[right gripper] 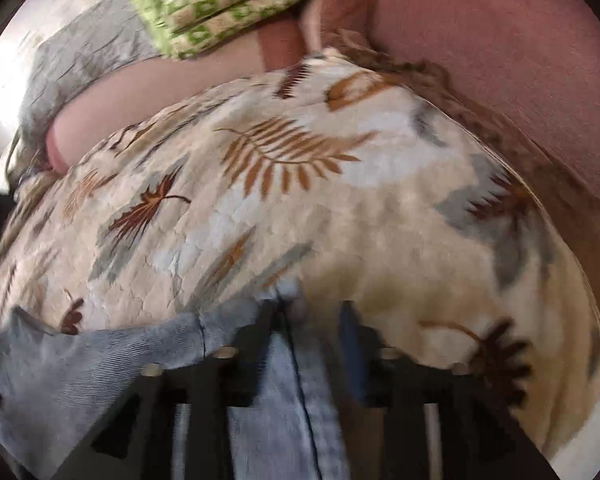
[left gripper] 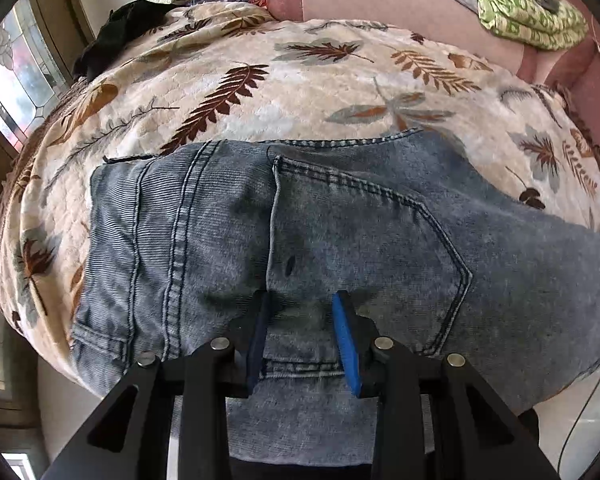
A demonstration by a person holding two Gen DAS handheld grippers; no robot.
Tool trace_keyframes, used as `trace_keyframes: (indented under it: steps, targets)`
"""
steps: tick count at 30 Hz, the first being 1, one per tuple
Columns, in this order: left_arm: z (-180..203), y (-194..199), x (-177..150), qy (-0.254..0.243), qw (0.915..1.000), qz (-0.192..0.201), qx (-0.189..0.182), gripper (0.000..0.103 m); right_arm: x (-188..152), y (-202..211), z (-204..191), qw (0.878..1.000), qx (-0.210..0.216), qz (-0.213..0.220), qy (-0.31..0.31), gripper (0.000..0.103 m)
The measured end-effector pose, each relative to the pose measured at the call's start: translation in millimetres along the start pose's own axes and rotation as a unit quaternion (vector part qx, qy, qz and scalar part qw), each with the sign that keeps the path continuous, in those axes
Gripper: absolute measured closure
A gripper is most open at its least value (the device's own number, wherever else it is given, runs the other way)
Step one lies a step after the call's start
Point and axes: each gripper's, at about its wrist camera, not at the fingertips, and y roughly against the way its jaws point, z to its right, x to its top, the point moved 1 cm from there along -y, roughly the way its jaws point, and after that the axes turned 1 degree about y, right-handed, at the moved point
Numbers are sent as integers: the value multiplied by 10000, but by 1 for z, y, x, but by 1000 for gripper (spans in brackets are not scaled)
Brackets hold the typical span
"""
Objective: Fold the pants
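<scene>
Faded blue jeans [left gripper: 340, 232] lie on a leaf-print blanket [left gripper: 300, 92], back pocket and waistband facing up. My left gripper [left gripper: 302, 300] hovers over the pocket area with its blue pads apart and nothing between them. In the blurred right wrist view, a jeans leg [right gripper: 284, 392] runs between the fingers of my right gripper [right gripper: 308, 312], with more denim [right gripper: 80, 368] spread to the left. The fingers stand apart around the cloth; whether they pinch it is unclear.
The blanket [right gripper: 300, 200] covers a pink sofa [left gripper: 380, 0]. A green patterned cloth [left gripper: 532, 12] and grey fabric lie on the sofa back. A black garment [left gripper: 116, 36] sits at the blanket's far left. A window [left gripper: 16, 76] is at left.
</scene>
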Motion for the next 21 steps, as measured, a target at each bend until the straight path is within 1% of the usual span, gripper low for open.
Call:
trace_keyframes:
  steps: [1, 2, 3, 4, 6, 8, 9, 10, 11, 12, 14, 17, 18, 19, 21]
  targets:
    - [0, 3, -1, 26, 10000, -1, 14, 70, -1, 10, 3, 9998, 107, 101, -141, 61]
    - [2, 9, -2, 36, 10000, 58, -16, 70, -2, 26, 5, 9990, 246, 296, -223, 61]
    - [6, 15, -4, -4, 9999, 124, -107, 69, -5, 39, 4, 9984, 363, 401, -182, 61]
    - [10, 17, -5, -66, 9997, 147, -187, 69, -10, 48, 0, 9978, 518, 404, -99, 61]
    - [25, 18, -11, -290, 9989, 95, -360, 69, -27, 59, -15, 9953, 930, 165, 225, 61]
    - [35, 12, -17, -468, 9982, 39, -379, 69, -43, 59, -24, 9942, 976, 6, 447, 61]
    - [39, 5, -22, -558, 9981, -16, -262, 69, -57, 53, -29, 9934, 963, -213, 588, 62]
    - [40, 1, -24, -609, 9980, -54, -177, 69, -66, 50, -30, 9929, 946, -323, 641, 66]
    - [41, -5, -28, -713, 9974, -37, -103, 69, -82, 43, -29, 9928, 811, -535, 700, 68]
    - [41, -5, -29, -796, 9968, 9, -80, 69, -94, 39, -24, 9930, 697, -601, 739, 72]
    - [42, -1, -31, -887, 9961, -6, 32, 69, -110, 51, -10, 9939, 733, -349, 747, 74]
    - [40, 5, -30, -796, 9968, -103, 47, 69, -122, 67, 7, 9944, 745, -422, 615, 75]
    - [41, 11, -30, -742, 9972, -98, 29, 69, -124, 72, 12, 9938, 820, -499, 556, 75]
    - [43, 17, -31, -738, 9972, -75, -44, 69, -126, 80, 19, 9936, 911, -489, 447, 72]
    - [53, 27, -34, -827, 9963, -22, -216, 69, -128, 94, 36, 9929, 1136, -346, 69, 72]
